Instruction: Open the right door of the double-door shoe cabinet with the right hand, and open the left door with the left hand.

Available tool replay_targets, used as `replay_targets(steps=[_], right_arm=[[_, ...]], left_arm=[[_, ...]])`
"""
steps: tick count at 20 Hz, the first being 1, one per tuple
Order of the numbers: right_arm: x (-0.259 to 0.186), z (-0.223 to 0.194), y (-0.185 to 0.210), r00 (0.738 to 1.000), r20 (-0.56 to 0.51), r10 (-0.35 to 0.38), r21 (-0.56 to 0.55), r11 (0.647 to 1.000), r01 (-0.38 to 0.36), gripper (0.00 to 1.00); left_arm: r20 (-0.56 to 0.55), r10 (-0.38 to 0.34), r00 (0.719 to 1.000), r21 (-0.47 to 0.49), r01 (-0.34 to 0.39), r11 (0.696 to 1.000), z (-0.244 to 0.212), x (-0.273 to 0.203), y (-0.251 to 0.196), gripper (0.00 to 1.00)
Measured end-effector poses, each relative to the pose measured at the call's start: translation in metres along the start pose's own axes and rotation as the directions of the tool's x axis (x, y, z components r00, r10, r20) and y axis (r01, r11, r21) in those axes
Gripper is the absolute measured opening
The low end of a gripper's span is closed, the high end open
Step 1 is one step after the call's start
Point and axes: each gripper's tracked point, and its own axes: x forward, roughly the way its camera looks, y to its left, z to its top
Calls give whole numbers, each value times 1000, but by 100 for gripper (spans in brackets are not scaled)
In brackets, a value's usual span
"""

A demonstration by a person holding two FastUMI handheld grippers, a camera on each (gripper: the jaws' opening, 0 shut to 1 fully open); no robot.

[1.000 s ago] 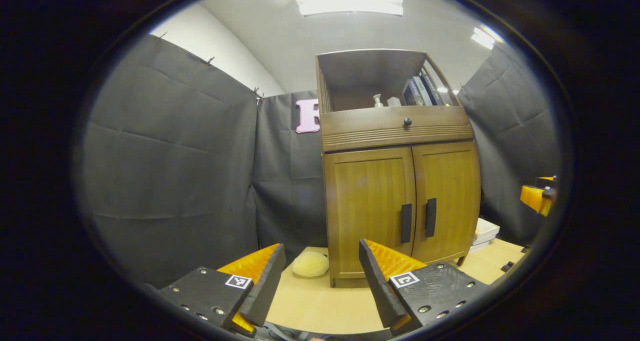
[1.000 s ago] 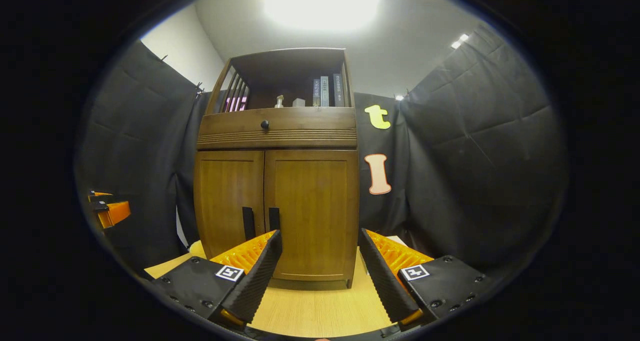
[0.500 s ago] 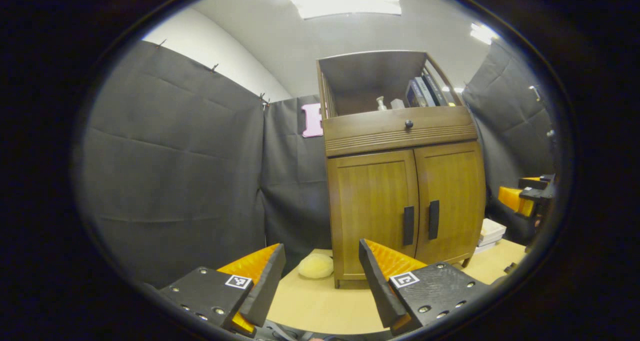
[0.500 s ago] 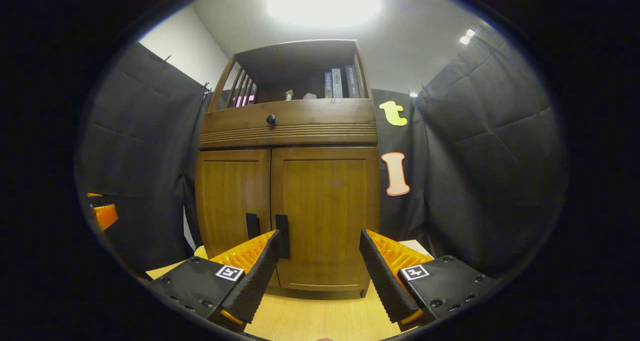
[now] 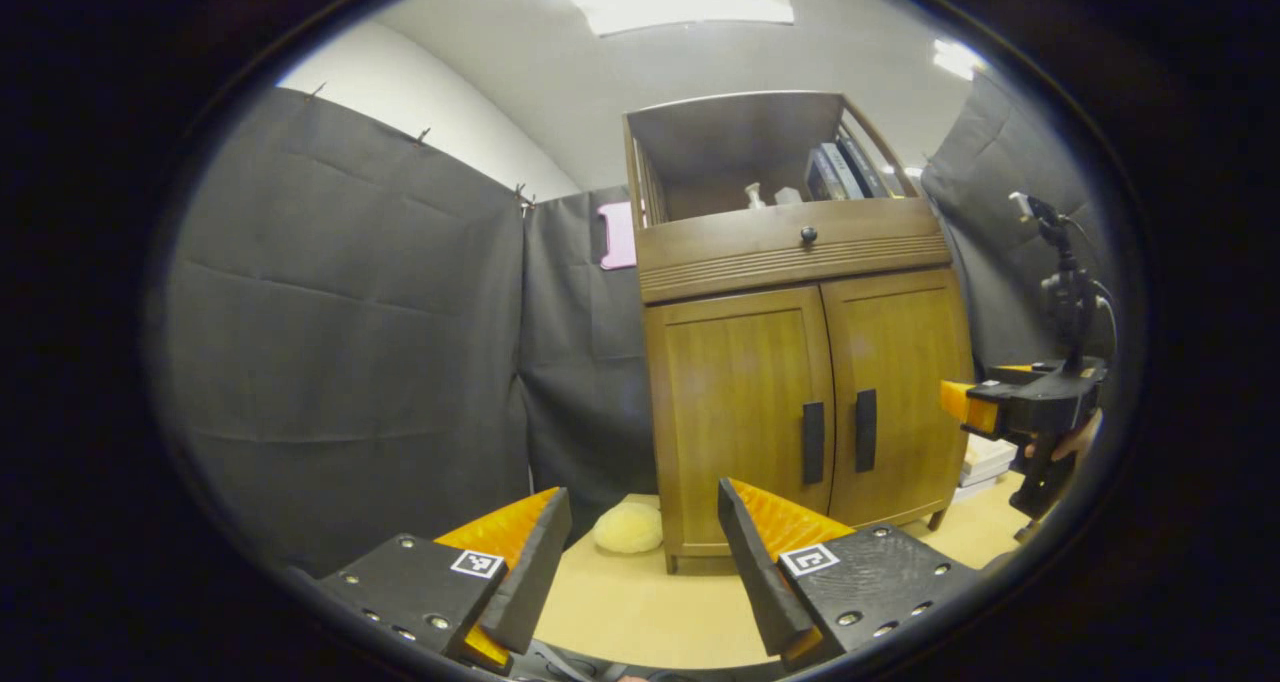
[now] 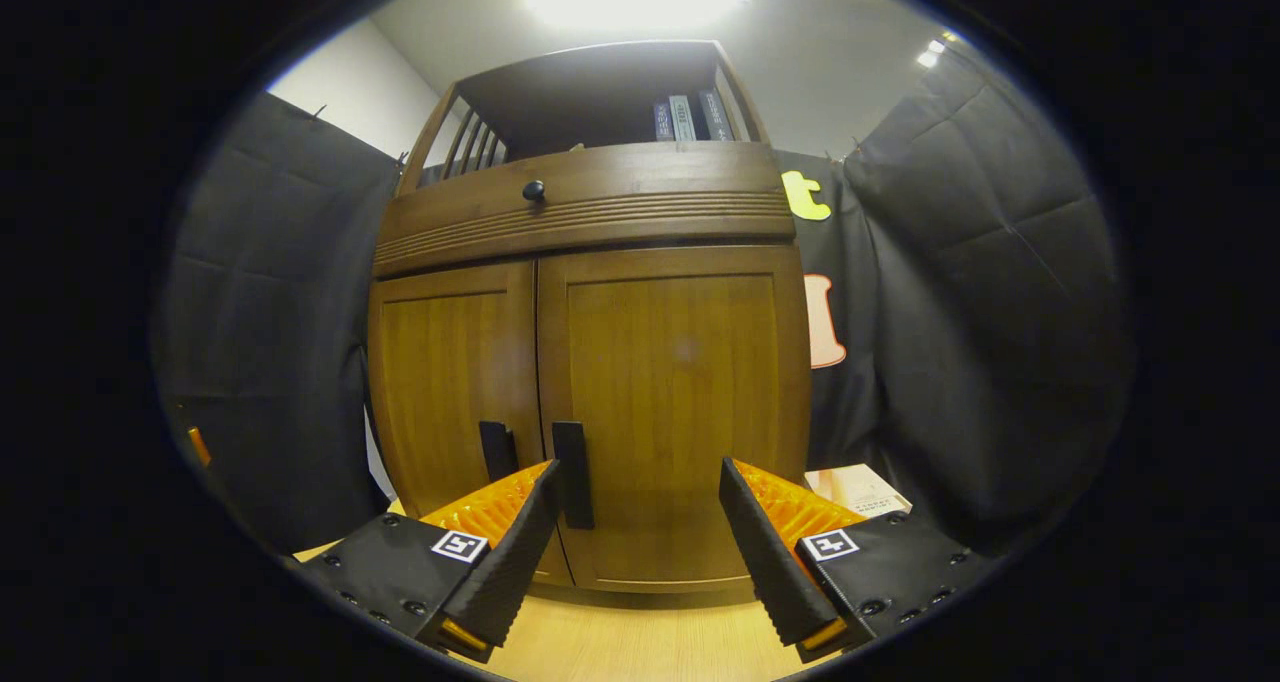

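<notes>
Shoe cabinet (image 6: 590, 362) stands shut on the tabletop (image 6: 640, 642), rigid wood. Take each door by its black handle (image 6: 573, 472) (probably a light pull). Right gripper (image 6: 635, 532) and left gripper (image 5: 635, 552) fingers spread, holding nothing.

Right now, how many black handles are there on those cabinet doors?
2. One handle is on the left door, the other handle on the right door; both stand upright beside the middle seam. The drawer's round knob isn't counted.
</notes>
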Motion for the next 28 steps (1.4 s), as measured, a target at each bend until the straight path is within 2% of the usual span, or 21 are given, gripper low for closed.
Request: replay_targets(steps=[1,3,4,5,6,9,10,11,13,20,22,24,27,28], right_arm=[[8,-4,4,1000,-8,5,4,1000,-5,98],[27,-12,11,1000,-25,10,5,1000,-10,98],[33,-14,14,999,-32,12,5,1000,-11,94],[40,-18,18,999,-39,13,4,1000,-13,98],[46,-20,23,999,-47,15,1,1000,-15,94],[64,-29,35,997,-68,22,-13,1000,-23,94],[71,-33,38,997,-78,22,-16,1000,-23,98],[77,-36,41,996,-88,22,-17,1000,-23,94],[90,-42,44,995,-100,16,-23,1000,-18,98],[129,-65,55,988,-152,4,-23,1000,-8,95],[134,-72,57,986,-166,0,-25,1000,-4,70],[139,-78,59,983,-182,1,-24,1000,-5,72],[145,-82,59,982,-187,-19,-16,1000,17,45],[146,-85,61,980,-200,-16,-14,1000,14,50]], left_arm=[[4,0,1000,2,0,1000,2,0,1,86],[13,1,1000,-2,-1,1000,2,1,0,86],[13,-1,1000,-6,1,1000,1,-1,0,86],[14,-1,1000,-8,2,1000,1,-2,0,86],[15,1,1000,-7,-1,1000,1,-1,1,86],[7,10,1000,-3,-10,1000,1,-2,1,86],[2,12,1000,-5,-12,1000,1,-1,1,86],[-3,13,1000,-7,-13,1000,1,-2,1,86],[-12,19,1000,-7,-19,1000,1,-2,2,86],[-31,41,999,-7,-41,999,-1,-3,4,86],[-34,43,998,-8,-44,999,-1,-3,4,84],[-36,42,998,-8,-43,999,-1,-3,4,83],[-39,41,998,-1,-41,999,-3,-2,4,86],[-43,39,998,0,-39,999,-3,-2,4,86]])
